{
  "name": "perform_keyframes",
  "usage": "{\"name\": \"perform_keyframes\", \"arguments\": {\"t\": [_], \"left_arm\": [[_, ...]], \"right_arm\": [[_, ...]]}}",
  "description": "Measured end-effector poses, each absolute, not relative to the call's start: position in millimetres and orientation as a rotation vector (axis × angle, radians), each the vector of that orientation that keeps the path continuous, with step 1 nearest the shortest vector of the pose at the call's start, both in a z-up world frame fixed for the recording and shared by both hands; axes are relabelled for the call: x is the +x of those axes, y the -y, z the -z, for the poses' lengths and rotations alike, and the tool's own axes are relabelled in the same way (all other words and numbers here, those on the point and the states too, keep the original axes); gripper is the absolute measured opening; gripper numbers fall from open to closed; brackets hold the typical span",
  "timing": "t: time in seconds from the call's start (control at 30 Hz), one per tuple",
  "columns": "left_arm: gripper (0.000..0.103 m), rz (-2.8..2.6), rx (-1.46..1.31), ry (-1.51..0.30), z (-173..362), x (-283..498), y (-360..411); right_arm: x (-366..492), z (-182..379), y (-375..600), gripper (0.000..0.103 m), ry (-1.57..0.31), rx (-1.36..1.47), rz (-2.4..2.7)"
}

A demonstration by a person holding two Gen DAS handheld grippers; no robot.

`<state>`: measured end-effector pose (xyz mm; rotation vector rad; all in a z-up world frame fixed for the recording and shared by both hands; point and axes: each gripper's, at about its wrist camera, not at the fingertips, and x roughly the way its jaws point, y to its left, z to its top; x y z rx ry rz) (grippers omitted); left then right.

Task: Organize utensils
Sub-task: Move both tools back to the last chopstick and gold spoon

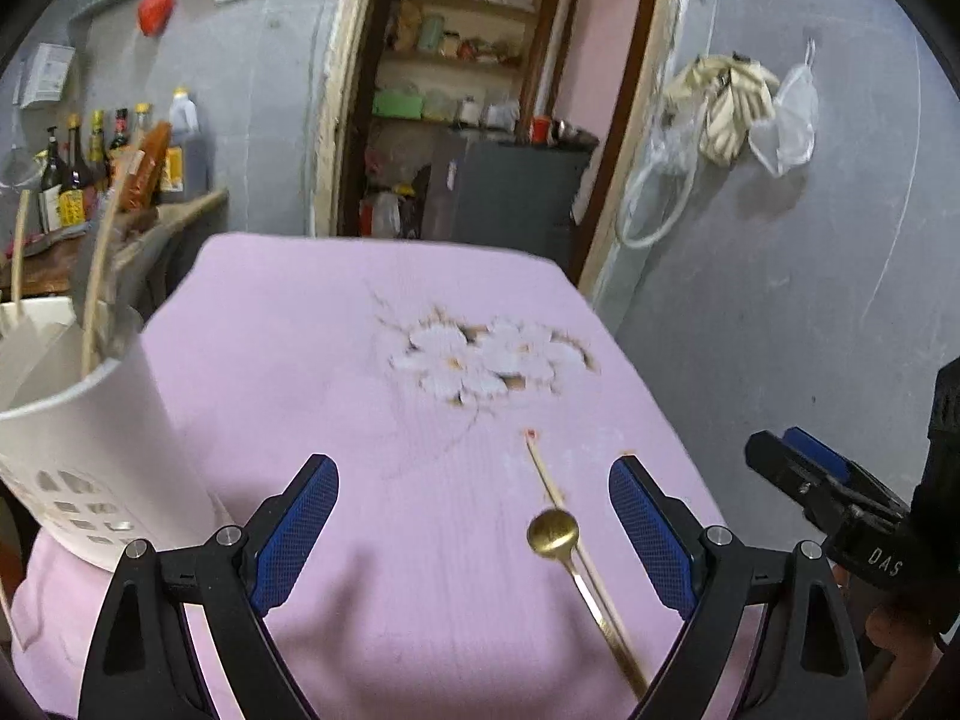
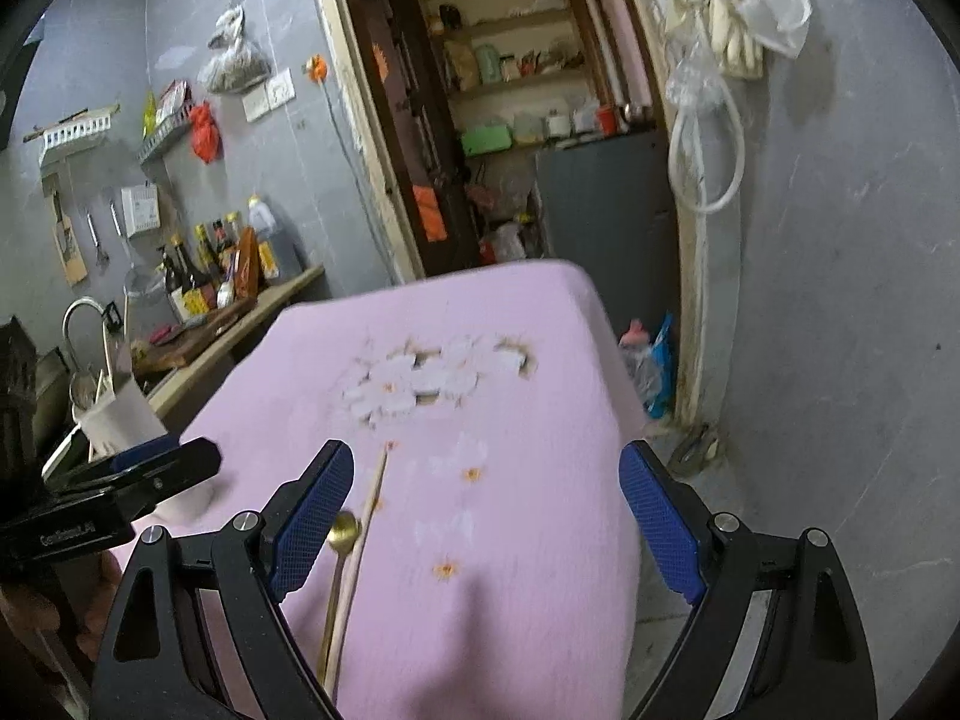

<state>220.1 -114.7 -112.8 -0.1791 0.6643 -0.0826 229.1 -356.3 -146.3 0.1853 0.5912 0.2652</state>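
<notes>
Ahead of me a pink flowered cloth (image 1: 300, 360) covers the table. Sauce bottles (image 2: 198, 276) crowd the counter at left, and beyond, an open doorway shows pantry shelves (image 2: 516, 78).

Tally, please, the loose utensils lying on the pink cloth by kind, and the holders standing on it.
Spoon: 1
Chopstick: 1
Holder: 1
Total: 3
</notes>
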Motion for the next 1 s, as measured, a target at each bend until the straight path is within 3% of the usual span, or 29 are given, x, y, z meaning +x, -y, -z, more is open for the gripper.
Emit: {"name": "perform_keyframes", "arguments": {"t": [0.03,0.13,0.2,0.27,0.47,1.0], "left_arm": [[0.091,0.098,-0.183,-0.681,116,223,115],[0.077,0.148,-0.208,-0.740,126,231,114],[0.068,0.180,-0.233,-0.786,134,238,112],[0.056,0.206,-0.251,-0.822,142,244,114],[0.036,0.279,-0.299,-0.921,162,256,118],[0.026,0.267,-0.383,-0.984,175,261,108]], "right_arm": [[230,151,354,0.087,-0.604,0.185,-0.278],[230,164,348,0.081,-0.646,0.175,-0.307],[228,172,344,0.069,-0.673,0.163,-0.321],[226,179,342,0.064,-0.704,0.157,-0.336],[222,197,328,0.046,-0.781,0.129,-0.392],[220,199,290,0.044,-0.845,0.020,-0.473]]}}
